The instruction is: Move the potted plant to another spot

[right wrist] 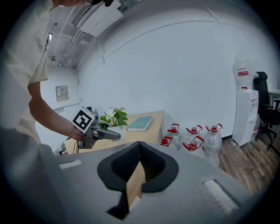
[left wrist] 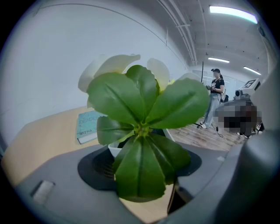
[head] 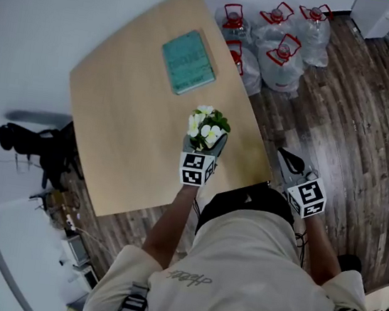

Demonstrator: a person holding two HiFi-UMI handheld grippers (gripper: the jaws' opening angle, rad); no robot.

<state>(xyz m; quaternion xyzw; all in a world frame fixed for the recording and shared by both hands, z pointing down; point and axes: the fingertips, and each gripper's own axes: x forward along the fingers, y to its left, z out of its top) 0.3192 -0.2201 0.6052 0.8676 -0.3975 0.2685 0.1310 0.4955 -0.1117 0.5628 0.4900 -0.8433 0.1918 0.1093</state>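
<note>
The potted plant point(head: 208, 126) has white flowers and broad green leaves in a small white pot point(left wrist: 114, 150). My left gripper point(head: 205, 144) is shut on the pot, a jaw on each side, low over the wooden table point(head: 119, 126) near its right edge. The leaves point(left wrist: 142, 131) fill the left gripper view. In the right gripper view the left gripper point(right wrist: 109, 133) shows with the plant point(right wrist: 113, 117) in its jaws. I cannot tell whether the pot touches the table. My right gripper point(head: 287, 159) is shut and empty, off the table's right side over the floor, with its pads point(right wrist: 151, 164) meeting at the tips.
A teal book point(head: 187, 62) lies further back on the table. Several red-capped water bottles point(head: 283, 34) stand on the wood floor beyond the table's far corner. A water dispenser point(right wrist: 244, 109) and an office chair point(right wrist: 264, 100) are at the right. A person point(left wrist: 215, 98) stands far off.
</note>
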